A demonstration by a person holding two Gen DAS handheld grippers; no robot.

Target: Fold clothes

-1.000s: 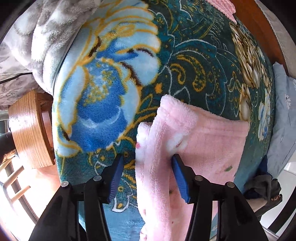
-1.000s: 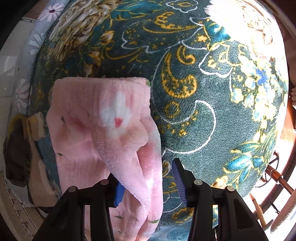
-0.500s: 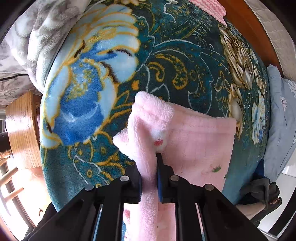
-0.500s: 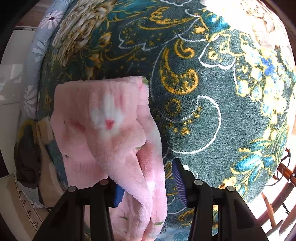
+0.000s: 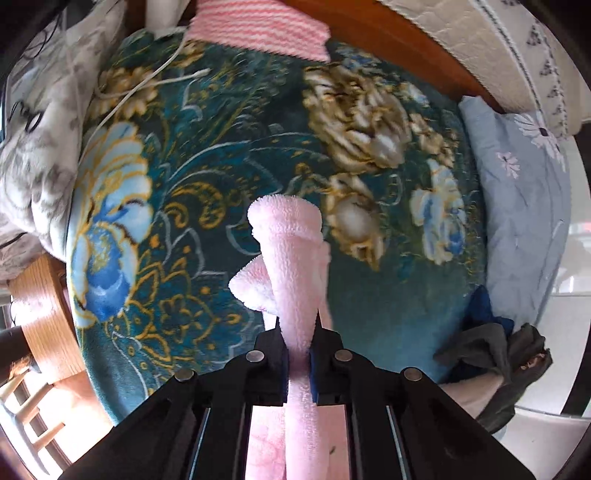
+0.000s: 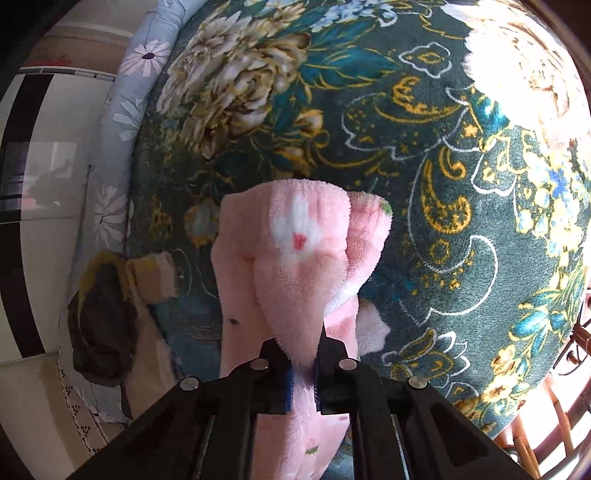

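both grippers, left gripper (image 5: 298, 343) and right gripper (image 6: 303, 350), jaws clamped on the pink fleece garment (image 6: 295, 266); lifted mid-fold, next lay it flat on the bed blanket (image 6: 424, 147).

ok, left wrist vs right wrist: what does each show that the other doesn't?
Left wrist only: pink-and-white striped cloth at the far edge of the blanket, a white cord, a grey floral quilt, the wooden headboard.

Right wrist only: the white flower print on the garment, a white-tiled floor.

Both: each gripper, left and right, shut on the pink fleece garment over the teal floral blanket; a pale blue pillow.
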